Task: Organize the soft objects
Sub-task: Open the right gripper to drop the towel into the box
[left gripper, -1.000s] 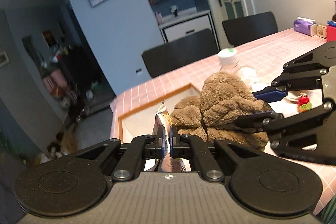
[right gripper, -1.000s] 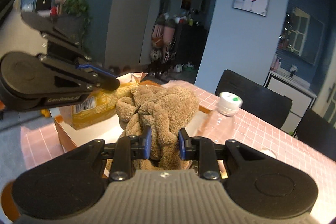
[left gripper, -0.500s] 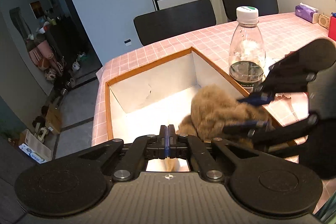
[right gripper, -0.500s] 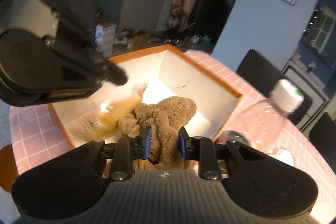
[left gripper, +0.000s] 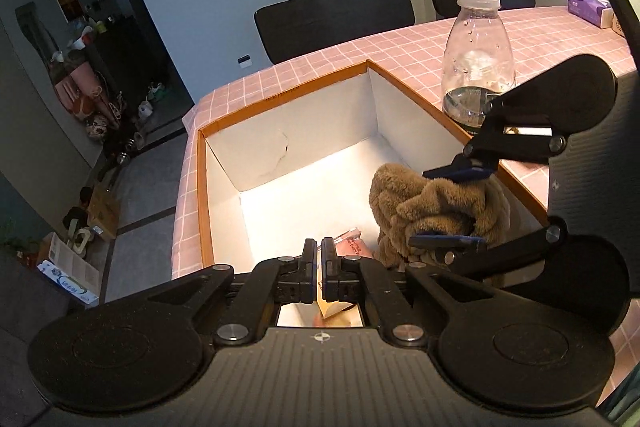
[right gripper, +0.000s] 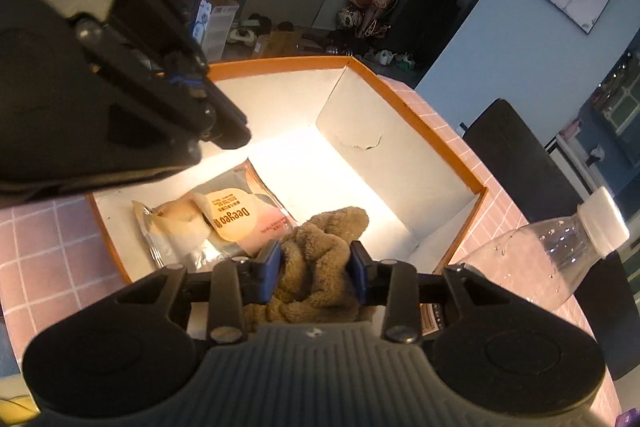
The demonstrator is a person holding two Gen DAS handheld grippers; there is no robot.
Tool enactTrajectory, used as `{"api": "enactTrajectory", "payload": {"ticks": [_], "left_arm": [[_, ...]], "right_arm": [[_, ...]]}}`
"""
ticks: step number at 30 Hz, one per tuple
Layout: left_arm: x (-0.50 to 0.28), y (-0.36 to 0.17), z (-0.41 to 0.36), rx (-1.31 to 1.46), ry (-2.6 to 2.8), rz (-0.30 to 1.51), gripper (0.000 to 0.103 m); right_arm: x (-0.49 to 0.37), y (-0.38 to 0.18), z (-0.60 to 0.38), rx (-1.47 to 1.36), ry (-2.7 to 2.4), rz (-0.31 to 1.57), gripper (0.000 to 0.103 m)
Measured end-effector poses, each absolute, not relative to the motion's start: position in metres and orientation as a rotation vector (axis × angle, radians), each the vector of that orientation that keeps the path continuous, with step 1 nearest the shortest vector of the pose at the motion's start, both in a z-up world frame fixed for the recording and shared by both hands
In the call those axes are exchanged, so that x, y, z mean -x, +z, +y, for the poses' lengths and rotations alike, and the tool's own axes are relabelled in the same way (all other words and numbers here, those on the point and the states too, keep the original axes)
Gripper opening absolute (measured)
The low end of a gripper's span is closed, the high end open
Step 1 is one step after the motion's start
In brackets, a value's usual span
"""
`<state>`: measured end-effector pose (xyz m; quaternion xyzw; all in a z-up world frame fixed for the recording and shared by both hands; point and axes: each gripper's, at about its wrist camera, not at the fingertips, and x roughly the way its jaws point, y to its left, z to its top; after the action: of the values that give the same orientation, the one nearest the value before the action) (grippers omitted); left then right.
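An open box [left gripper: 280, 95] with an orange rim and white inside stands on the pink checked table; it also shows in the right wrist view [right gripper: 404, 99]. My right gripper [right gripper: 316, 267] is shut on a brown fluffy cloth [right gripper: 320, 247], held low inside the box; the cloth [left gripper: 432, 203] shows in the left wrist view too. A bread packet [right gripper: 216, 219] lies on the box floor. My left gripper [left gripper: 319, 267] hovers just above the packet [left gripper: 348, 247], its jaws nearly together with nothing between them.
A clear plastic bottle [left gripper: 478, 55] with a white cap stands right of the box, and it shows in the right wrist view [right gripper: 560, 251]. Black chairs [left gripper: 336, 15] stand behind the table. A tissue pack [left gripper: 588, 11] lies far right.
Both grippers came down into the box. The bread packet left my left gripper and now lies on the box floor. The cloth went down with my right gripper.
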<state>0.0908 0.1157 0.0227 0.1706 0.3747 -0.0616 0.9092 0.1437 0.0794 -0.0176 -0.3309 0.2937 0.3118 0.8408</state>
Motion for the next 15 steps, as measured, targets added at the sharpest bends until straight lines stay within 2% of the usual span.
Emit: {"api": "enactTrajectory", "payload": {"ticks": [3, 5, 11, 15], "left_arm": [[-0.087, 0.024, 0.115, -0.355, -0.124, 0.771, 0.005], [-0.087, 0.024, 0.114, -0.356, -0.124, 0.772, 0.005], [-0.084, 0.029, 0.112, -0.351, -0.118, 0.776, 0.006], [-0.080, 0.034, 0.112, -0.341, -0.116, 0.769, 0.012]], "right_arm": [[-0.142, -0.013, 0.071, 0.673, 0.658, 0.622, 0.044], [-0.139, -0.009, 0.067, 0.661, 0.659, 0.606, 0.053], [-0.123, 0.002, 0.057, 0.652, 0.667, 0.573, 0.058], [-0.121, 0.013, 0.047, 0.605, 0.672, 0.573, 0.058]]}}
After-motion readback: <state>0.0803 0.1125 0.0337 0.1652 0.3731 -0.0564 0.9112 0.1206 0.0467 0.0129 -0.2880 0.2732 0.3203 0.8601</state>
